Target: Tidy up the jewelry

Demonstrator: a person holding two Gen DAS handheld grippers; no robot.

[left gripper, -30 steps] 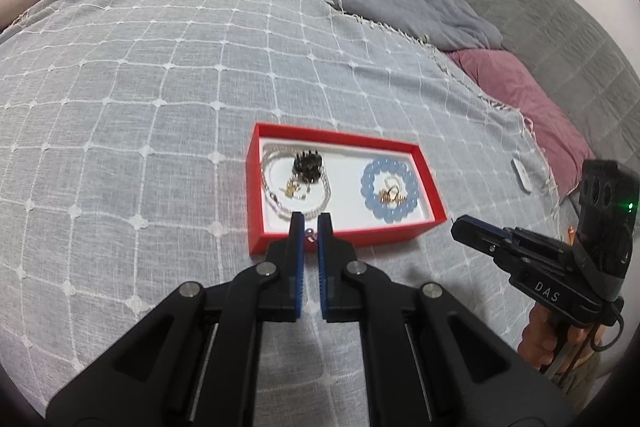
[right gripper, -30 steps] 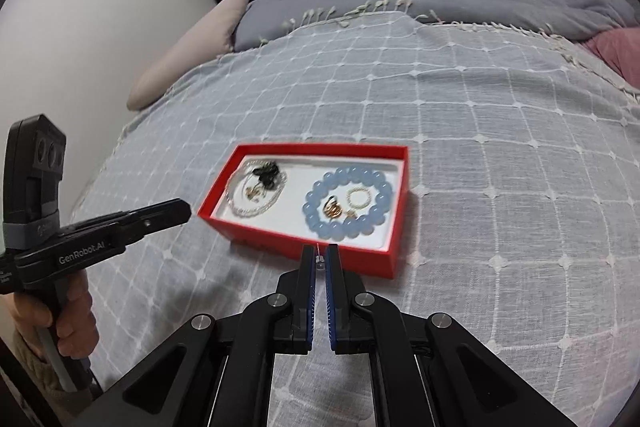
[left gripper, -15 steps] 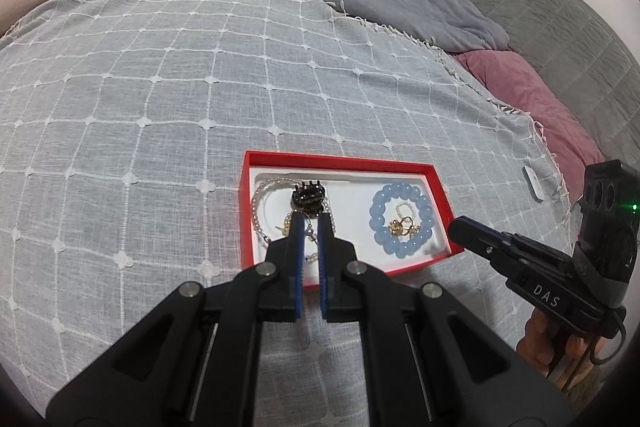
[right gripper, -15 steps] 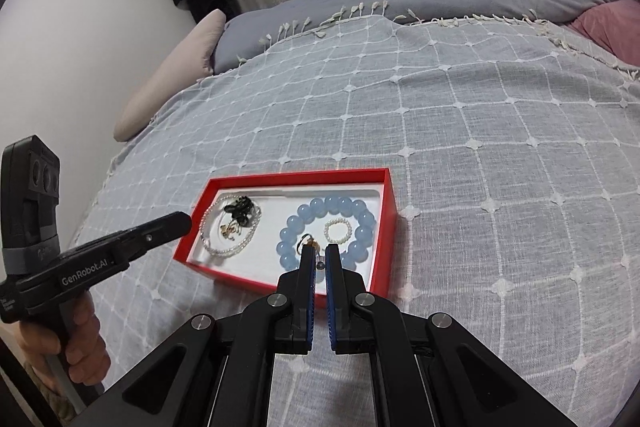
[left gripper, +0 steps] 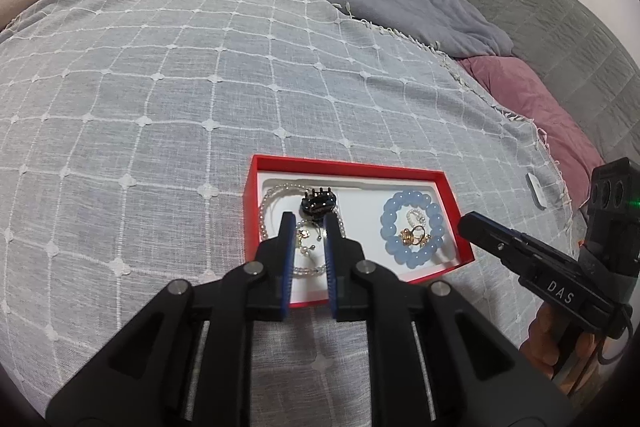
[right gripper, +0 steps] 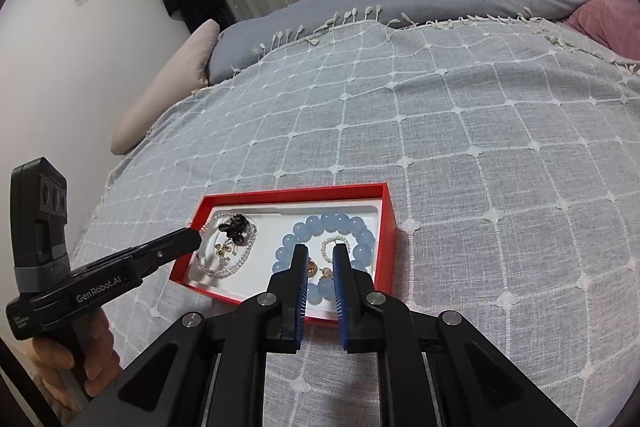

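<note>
Left wrist: left gripper (left gripper: 310,223) jaws opening over red tray (left gripper: 348,167) (nothing pinched); right gripper (right gripper: 320,253) likewise, at 3 o'clock.

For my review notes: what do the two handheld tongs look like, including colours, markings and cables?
Both tongs are matte black linkage frames with silver pivot bolts and ribbed blue pads. The left tongs carry white "GenRobot.AI" lettering on the side and a black camera block on top. The right tongs read "DAS", show a green light on their camera block, and trail a black cable. No sleeves are visible.
</note>
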